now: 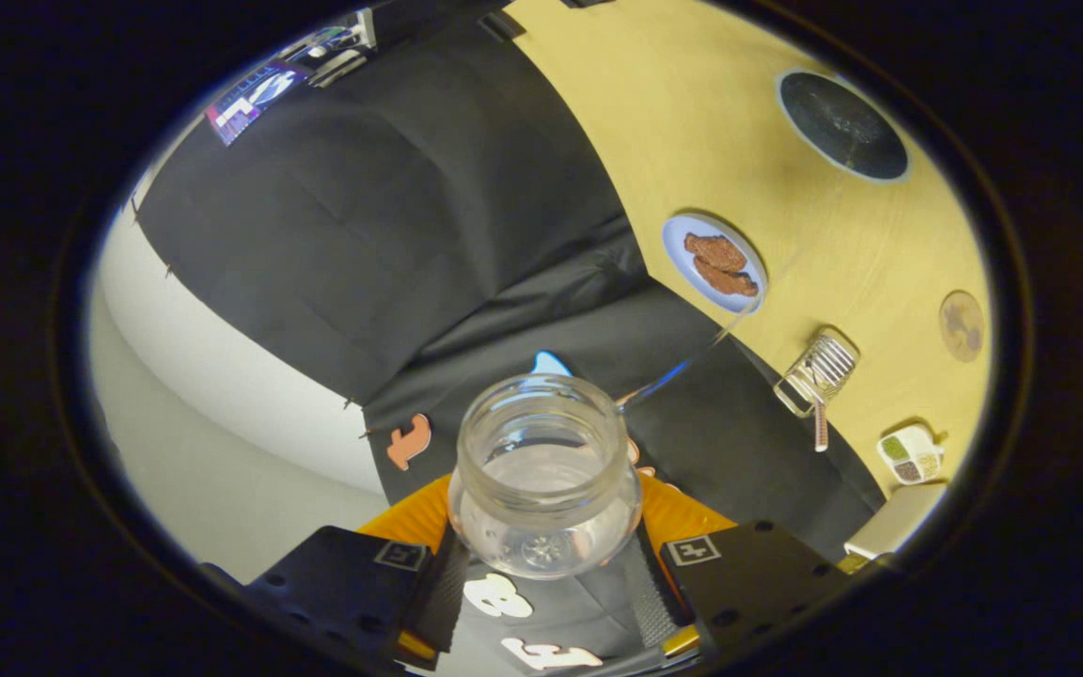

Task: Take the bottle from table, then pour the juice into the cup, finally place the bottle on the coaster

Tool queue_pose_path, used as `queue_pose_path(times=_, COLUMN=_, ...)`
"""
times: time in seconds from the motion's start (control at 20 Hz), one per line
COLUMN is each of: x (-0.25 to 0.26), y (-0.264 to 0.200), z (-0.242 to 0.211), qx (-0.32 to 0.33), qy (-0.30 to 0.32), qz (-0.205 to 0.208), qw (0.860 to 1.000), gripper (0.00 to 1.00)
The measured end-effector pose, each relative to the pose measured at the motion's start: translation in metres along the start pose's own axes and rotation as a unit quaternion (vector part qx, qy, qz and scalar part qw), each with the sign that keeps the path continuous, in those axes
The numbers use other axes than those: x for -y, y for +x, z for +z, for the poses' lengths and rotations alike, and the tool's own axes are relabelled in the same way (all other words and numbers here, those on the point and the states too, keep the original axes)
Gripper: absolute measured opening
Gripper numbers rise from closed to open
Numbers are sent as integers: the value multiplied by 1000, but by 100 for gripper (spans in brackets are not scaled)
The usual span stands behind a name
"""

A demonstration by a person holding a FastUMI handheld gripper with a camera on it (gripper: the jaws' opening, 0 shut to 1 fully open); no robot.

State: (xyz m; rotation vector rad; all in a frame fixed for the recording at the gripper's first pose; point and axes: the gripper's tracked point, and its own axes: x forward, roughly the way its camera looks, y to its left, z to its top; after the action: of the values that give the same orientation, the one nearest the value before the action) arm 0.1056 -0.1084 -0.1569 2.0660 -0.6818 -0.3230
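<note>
Clear plastic bottle (544,475), uncapped, pinched between both fingers of the gripper (546,583), tipped hard; a thin stream leaves its mouth. Cup (819,374) lies well beyond, on the table (692,113). Risk: stream overshoots cup, wets table; coaster (842,125) untouched.

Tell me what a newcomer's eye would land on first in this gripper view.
First, the clear open-mouthed bottle clamped between the gripper fingers, tilted so its mouth faces the camera, liquid inside. Beyond it, on the yellow table, a small plate with brown food stands out, and farther off a dark round coaster.
</note>
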Motion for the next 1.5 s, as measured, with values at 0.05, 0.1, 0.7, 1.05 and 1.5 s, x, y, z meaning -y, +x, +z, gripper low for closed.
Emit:
queue_pose_path(times=0.05, x=2, y=1, z=1, qx=-2, qy=-8, qz=-4, qw=1000, gripper=76)
queue_pose_path(times=0.1, x=6, y=1, z=1, qx=-3, qy=-18, qz=-11, qw=1000, gripper=76)
queue_pose_path(times=0.7, x=54, y=-8, z=40, qx=38, qy=-216, qz=-79, qw=972, gripper=77)
queue_pose_path(times=1.05, x=79, y=-21, z=40, qx=5, qy=-433, qz=-118, qw=894, gripper=77)
queue_pose_path(times=1.5, x=132, y=-38, z=8, qx=-79, qy=-664, qz=-165, qw=725, gripper=77)
